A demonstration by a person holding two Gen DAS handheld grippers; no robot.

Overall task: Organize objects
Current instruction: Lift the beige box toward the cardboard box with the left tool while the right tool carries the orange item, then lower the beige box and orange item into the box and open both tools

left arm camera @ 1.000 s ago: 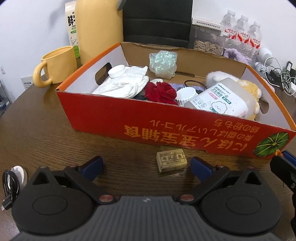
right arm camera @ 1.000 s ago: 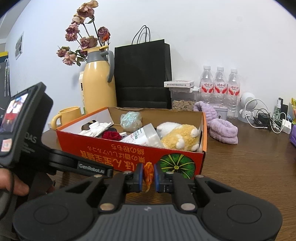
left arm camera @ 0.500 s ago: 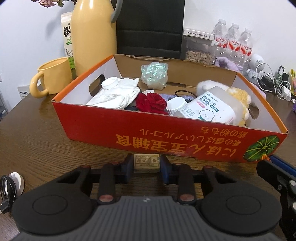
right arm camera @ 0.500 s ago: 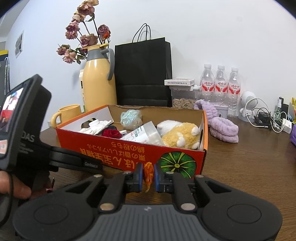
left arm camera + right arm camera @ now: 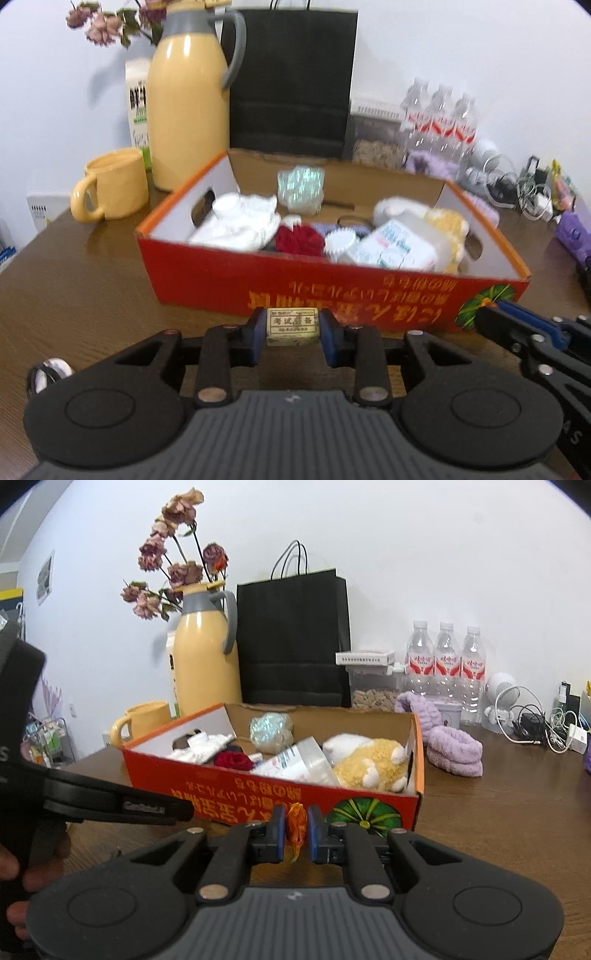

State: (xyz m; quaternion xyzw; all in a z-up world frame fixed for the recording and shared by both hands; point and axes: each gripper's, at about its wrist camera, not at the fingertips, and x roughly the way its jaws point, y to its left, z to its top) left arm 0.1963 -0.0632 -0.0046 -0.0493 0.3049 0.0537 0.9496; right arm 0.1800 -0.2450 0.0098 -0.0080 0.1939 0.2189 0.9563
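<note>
Two gold "GenRobot.AI" words on left tongs (image 5: 173, 810)

The left gripper (image 5: 293, 334) jaws closed on the eraser (image 5: 293, 327), lifting it.

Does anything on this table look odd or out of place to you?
The red box stands with its printed lettering upside down. The yellow jug holds wilted, dried-out flowers. A tangle of cables sprawls at the table's far right. Nothing looks spilled or broken.
</note>
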